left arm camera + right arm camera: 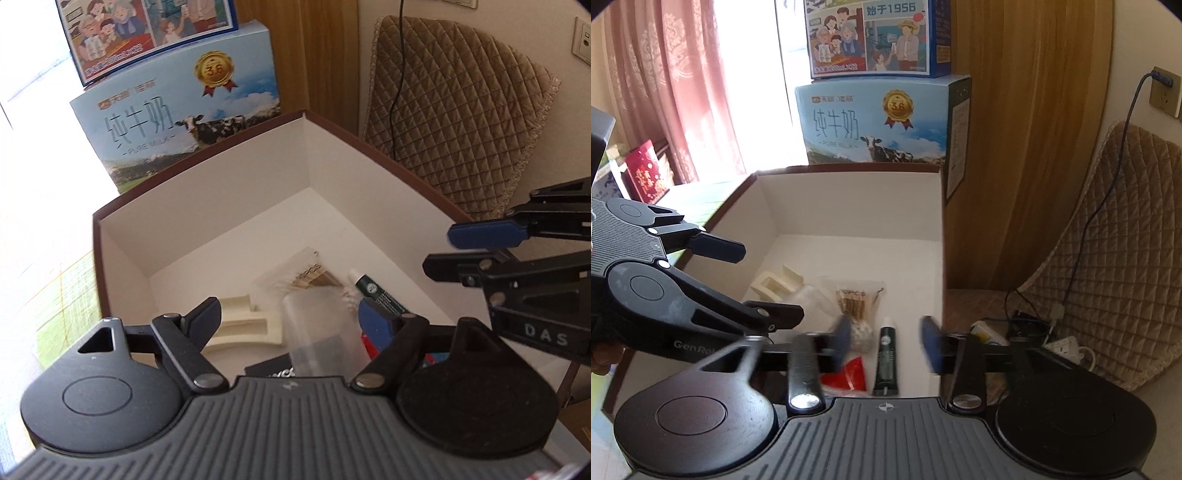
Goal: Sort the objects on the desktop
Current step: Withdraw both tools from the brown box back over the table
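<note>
A brown box with white inside (236, 221) (849, 206) holds a cream clip (243, 325) (775, 284), a bag of cotton swabs (310, 277) (855, 306), a dark green tube (376, 291) (886, 362), a red item (849, 374), a clear plastic bottle (317, 332) and a black card (273, 369). My left gripper (288, 314) is open above the box, with the clear bottle between its fingers but not gripped. My right gripper (886, 343) is open and empty over the box; it also shows in the left wrist view (461, 251).
Two stacked milk cartons (177, 122) (875, 122) stand behind the box. A quilted brown chair (454, 110) (1108, 258) is to the right, with a power strip and cables (1034, 332) on its seat. A pink curtain (665, 92) hangs at left.
</note>
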`<act>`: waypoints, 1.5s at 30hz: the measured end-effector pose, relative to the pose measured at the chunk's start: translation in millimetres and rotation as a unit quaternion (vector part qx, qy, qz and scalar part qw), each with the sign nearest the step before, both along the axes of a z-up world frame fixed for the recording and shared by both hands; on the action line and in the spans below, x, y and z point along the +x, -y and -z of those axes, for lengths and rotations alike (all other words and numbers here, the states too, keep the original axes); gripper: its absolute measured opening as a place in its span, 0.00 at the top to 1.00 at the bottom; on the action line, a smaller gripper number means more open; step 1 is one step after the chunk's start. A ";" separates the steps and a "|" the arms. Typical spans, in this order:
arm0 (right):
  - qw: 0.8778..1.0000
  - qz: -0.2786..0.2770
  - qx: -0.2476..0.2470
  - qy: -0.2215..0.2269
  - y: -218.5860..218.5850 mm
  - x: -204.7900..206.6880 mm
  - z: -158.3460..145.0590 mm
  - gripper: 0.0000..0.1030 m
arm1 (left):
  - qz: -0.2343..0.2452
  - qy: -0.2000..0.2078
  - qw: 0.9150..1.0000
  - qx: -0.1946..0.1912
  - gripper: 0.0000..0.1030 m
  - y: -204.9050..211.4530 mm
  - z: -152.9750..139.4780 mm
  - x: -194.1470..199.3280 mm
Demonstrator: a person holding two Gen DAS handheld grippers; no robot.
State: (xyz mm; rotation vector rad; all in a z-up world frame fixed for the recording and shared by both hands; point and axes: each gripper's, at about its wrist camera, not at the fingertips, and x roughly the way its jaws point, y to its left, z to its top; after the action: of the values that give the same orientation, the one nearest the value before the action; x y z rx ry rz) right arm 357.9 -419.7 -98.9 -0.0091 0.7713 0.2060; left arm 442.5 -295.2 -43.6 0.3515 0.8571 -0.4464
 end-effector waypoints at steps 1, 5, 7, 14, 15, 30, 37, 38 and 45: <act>1.000 -0.001 0.004 0.001 -0.7 -1.3 -0.8 0.48 | -0.002 0.001 1.000 0.001 0.23 -2.4 -1.7 -1.4; 1.000 -0.004 0.017 -0.004 -2.7 -6.2 -2.2 0.38 | -0.015 0.003 1.000 0.004 0.21 -12.5 -8.8 -8.0; 1.000 -0.003 0.021 -0.005 -3.0 -9.3 -3.1 0.35 | -0.025 0.000 1.000 0.000 0.21 -18.5 -12.2 -10.5; 0.999 -0.009 0.029 -0.011 -8.7 -21.0 -5.6 0.19 | -0.056 -0.002 0.998 -0.005 0.21 -37.6 -23.5 -22.0; 0.999 -0.011 0.029 -0.011 -10.0 -22.6 -6.1 0.18 | -0.059 -0.001 0.998 -0.006 0.21 -39.6 -25.3 -23.9; 0.999 -0.017 0.037 -0.013 -19.2 -49.6 -14.2 0.08 | -0.106 -0.004 0.994 -0.010 0.15 -59.9 -45.4 -58.9; 0.999 -0.018 0.042 -0.014 -25.2 -67.5 -17.5 0.07 | -0.127 -0.010 0.992 -0.007 0.13 -68.8 -48.5 -81.5; 0.999 -0.018 0.042 -0.014 -26.3 -69.9 -18.2 0.07 | -0.130 -0.010 0.991 -0.006 0.13 -70.2 -48.8 -84.3; 0.999 -0.021 0.045 -0.010 -35.3 -87.7 -24.7 0.06 | -0.147 -0.010 0.989 -0.002 0.12 -82.1 -54.0 -107.0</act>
State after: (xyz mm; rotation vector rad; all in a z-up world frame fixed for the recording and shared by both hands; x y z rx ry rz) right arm 270.2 -384.4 -74.2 0.0618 0.7816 0.2816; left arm 335.5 -213.1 10.4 0.2117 0.9117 -0.1785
